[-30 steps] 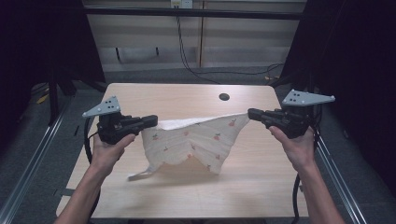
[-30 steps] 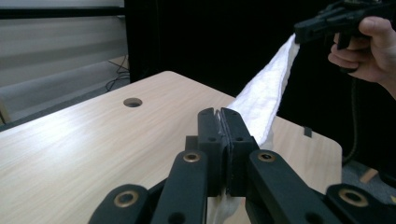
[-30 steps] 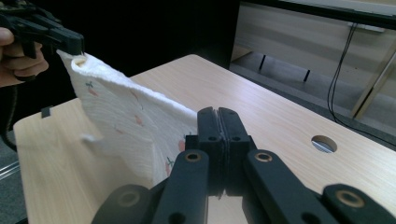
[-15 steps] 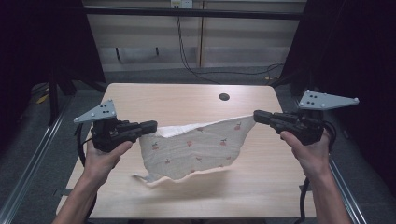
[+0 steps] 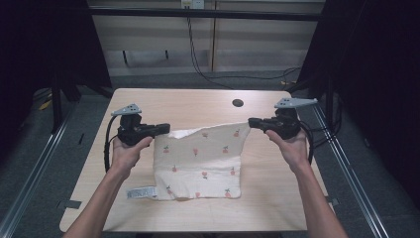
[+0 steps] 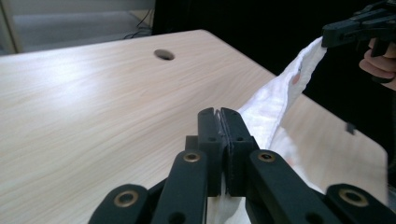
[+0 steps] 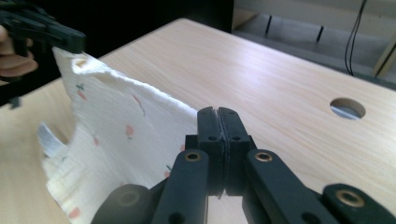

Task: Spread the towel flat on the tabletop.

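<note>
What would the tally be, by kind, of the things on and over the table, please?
Grippers: 2, the left gripper and the right gripper, each shut on a top corner of the cloth.
Cloths: 1, the white printed cloth, its lower edge on the table.
Total: 3

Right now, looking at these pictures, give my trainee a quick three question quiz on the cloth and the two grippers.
1. True or false: the left gripper and the right gripper each pinch a top corner of the cloth.
2. What is printed on the cloth: A stripes, B small fruit, C letters?
3. Where does the cloth's lower edge rest?

Key: 1 true. 2 B. 3 On the wooden table, with a white label at its lower left corner.
</note>
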### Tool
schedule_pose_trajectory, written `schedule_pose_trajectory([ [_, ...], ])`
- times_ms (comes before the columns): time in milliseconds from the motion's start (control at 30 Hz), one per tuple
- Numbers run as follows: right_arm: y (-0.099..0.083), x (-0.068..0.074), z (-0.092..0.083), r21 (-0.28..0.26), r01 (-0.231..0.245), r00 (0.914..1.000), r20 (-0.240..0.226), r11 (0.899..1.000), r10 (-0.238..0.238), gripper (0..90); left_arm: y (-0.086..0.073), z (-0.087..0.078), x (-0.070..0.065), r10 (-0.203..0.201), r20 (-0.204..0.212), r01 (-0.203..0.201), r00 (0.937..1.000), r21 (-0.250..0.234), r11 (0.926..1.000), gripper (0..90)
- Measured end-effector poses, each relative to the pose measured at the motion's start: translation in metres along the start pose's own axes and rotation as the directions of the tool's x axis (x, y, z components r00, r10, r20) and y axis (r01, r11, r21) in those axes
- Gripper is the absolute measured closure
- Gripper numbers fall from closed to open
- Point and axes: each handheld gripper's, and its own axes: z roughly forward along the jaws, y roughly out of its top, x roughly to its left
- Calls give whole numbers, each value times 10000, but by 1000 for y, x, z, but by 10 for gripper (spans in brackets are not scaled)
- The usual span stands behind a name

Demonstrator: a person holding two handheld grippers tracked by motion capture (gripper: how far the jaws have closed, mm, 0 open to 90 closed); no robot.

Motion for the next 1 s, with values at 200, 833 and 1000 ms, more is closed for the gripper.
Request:
schedule_pose_trajectory([
  [200, -9, -18, 39, 479, -317, 9993, 218, 9983, 306, 893, -7, 18, 17, -314, -67, 317, 9995, 468, 9984, 877],
  [833, -22, -31, 74, 1114, -679, 9961, 643, 9914, 610, 708, -24, 16, 46, -652, -1030, 757, 9925, 1012, 9920, 656],
  [1000, -35, -14, 61, 1327, -471, 9988, 155, 9900, 455, 727, -41, 9, 30, 8, -762, 111, 9971, 1559, 9877, 712],
])
